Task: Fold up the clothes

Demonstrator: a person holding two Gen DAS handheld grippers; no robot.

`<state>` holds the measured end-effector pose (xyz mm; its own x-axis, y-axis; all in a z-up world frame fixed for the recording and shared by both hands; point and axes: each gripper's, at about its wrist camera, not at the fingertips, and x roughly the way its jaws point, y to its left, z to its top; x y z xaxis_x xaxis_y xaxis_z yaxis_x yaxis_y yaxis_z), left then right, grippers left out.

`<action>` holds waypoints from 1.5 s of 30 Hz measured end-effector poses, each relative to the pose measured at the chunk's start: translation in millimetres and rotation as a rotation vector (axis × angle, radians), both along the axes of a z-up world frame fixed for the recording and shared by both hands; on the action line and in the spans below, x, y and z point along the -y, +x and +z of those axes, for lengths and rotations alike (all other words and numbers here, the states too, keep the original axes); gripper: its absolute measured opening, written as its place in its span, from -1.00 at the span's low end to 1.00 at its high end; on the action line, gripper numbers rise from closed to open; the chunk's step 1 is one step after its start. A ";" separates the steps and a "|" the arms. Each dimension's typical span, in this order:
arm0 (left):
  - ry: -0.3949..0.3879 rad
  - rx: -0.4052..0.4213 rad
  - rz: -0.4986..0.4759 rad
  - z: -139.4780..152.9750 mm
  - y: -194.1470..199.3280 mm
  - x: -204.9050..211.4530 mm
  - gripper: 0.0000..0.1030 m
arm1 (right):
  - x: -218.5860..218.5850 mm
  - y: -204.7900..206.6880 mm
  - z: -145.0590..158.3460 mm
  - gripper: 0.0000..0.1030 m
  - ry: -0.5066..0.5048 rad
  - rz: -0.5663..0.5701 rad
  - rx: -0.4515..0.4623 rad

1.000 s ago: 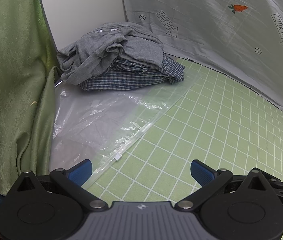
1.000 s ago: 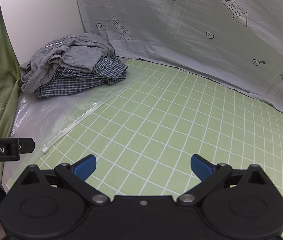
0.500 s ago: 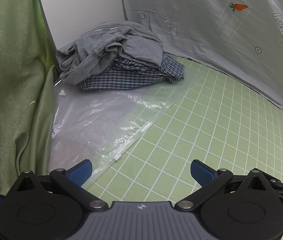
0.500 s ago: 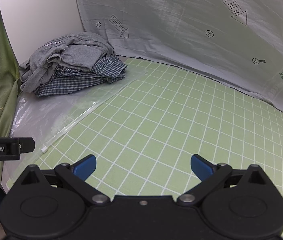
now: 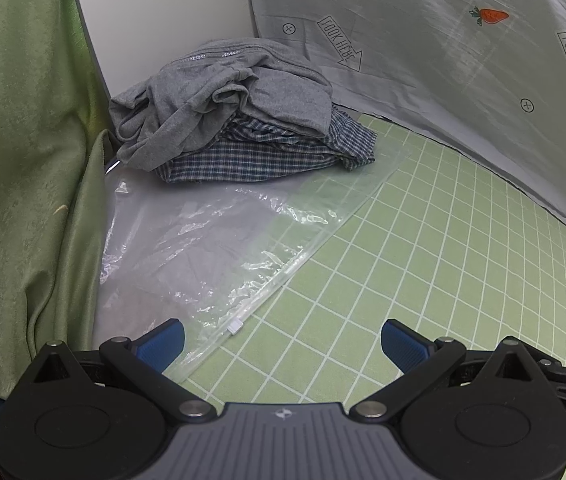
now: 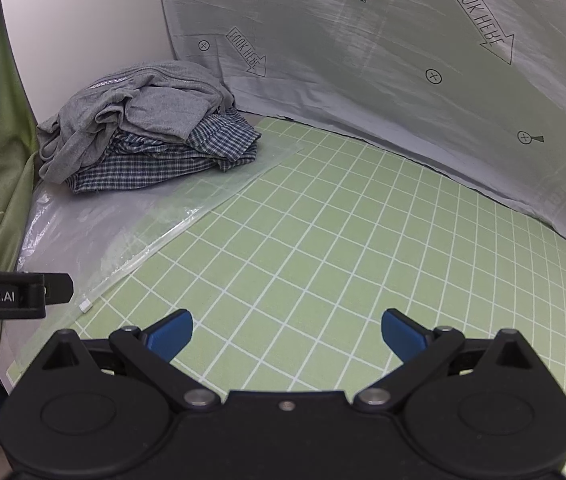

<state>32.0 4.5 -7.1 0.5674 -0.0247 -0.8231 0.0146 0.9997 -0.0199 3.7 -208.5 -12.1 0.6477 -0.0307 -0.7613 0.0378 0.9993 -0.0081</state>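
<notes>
A crumpled grey zip garment [image 5: 223, 96] lies on top of a blue checked garment [image 5: 259, 156] in the far left corner of the green grid mat [image 5: 423, 248]; the pile also shows in the right wrist view, grey [image 6: 139, 112] over checked [image 6: 163, 160]. My left gripper [image 5: 283, 344] is open and empty, low over the mat's near edge, well short of the pile. My right gripper [image 6: 287, 334] is open and empty over the mat, to the right of the left one.
A clear zip plastic bag [image 5: 211, 248] lies flat between the pile and my left gripper. A green curtain [image 5: 19, 160] hangs at the left. A grey printed sheet [image 5: 463, 60] and a white wall [image 5: 163, 20] close the back.
Both views have shifted slightly; the pile sits a little lower and closer in the frames. Both grippers stay open and empty.
</notes>
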 end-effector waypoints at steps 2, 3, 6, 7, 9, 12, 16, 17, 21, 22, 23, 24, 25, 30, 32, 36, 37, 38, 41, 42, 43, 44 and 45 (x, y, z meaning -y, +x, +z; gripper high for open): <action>0.000 0.004 0.007 1.4 10.7 -2.4 1.00 | 0.0 11.7 3.5 0.98 -0.004 0.007 0.007; 0.001 0.006 0.009 1.8 16.0 -3.7 1.00 | 0.0 19.4 5.8 0.98 -0.005 0.008 0.012; 0.002 0.013 0.022 3.3 35.9 -8.9 1.00 | -0.9 42.6 13.2 0.98 0.001 0.012 0.029; 0.002 0.016 0.027 4.2 43.8 -11.2 1.00 | -2.6 52.1 15.7 0.98 -0.003 0.016 0.035; 0.003 0.022 0.039 5.9 61.1 -16.0 1.00 | -5.7 72.7 20.2 0.98 -0.011 0.024 0.044; 0.006 0.037 0.064 8.6 92.0 -24.3 1.00 | -10.1 107.9 24.6 0.98 -0.014 0.040 0.056; 0.031 0.053 0.104 8.9 141.9 -36.5 1.00 | -18.7 164.3 25.4 0.98 -0.026 0.063 0.075; 0.038 0.053 0.118 7.8 156.1 -39.9 1.00 | -20.7 178.9 24.3 0.97 -0.018 0.069 0.075; 0.048 0.046 0.173 -3.1 215.1 -56.2 1.00 | -33.4 236.7 13.1 0.92 0.023 0.091 0.059; 0.051 0.041 0.183 -7.6 229.3 -59.9 1.00 | -38.0 251.0 9.3 0.89 0.032 0.098 0.054; 0.053 0.035 0.191 -12.2 242.6 -63.5 1.00 | -43.9 266.9 4.5 0.85 0.040 0.106 0.047; 0.052 0.027 0.196 -17.3 254.3 -66.8 1.00 | -49.5 280.8 -0.1 0.83 0.047 0.116 0.041; 0.050 0.019 0.200 -22.3 265.6 -69.9 1.00 | -54.2 292.1 -4.7 0.77 0.055 0.125 0.035; 0.003 0.004 0.198 -41.8 299.4 -81.3 0.83 | -80.8 346.2 -30.7 0.54 0.124 0.182 0.010; -0.018 0.006 0.180 -46.7 304.0 -83.3 0.75 | -89.6 363.6 -39.2 0.51 0.151 0.203 0.009; -0.051 0.023 0.151 -53.1 302.0 -81.5 0.39 | -98.1 389.9 -51.7 0.48 0.229 0.241 0.005; -0.051 0.029 0.148 -53.6 300.7 -80.5 0.36 | -97.9 391.6 -51.4 0.29 0.256 0.250 0.009; -0.049 0.035 0.147 -53.3 299.6 -79.6 0.30 | -98.2 390.9 -49.8 0.04 0.274 0.264 0.019; -0.044 0.040 0.149 -49.0 297.0 -76.8 0.10 | -104.1 376.9 -44.0 -0.81 0.244 0.325 0.083; -0.039 0.043 0.150 -46.6 295.4 -75.8 0.04 | -106.6 369.9 -41.5 -0.82 0.215 0.339 0.103; -0.035 0.048 0.152 -43.8 292.6 -75.1 -0.07 | -108.5 363.3 -39.0 -0.84 0.191 0.351 0.120; -0.032 0.053 0.155 -41.0 289.8 -74.4 -0.20 | -107.9 357.1 -35.9 -0.84 0.186 0.352 0.132; -0.030 0.058 0.156 -37.8 286.4 -74.1 -0.27 | -105.3 350.2 -31.4 -0.85 0.190 0.345 0.142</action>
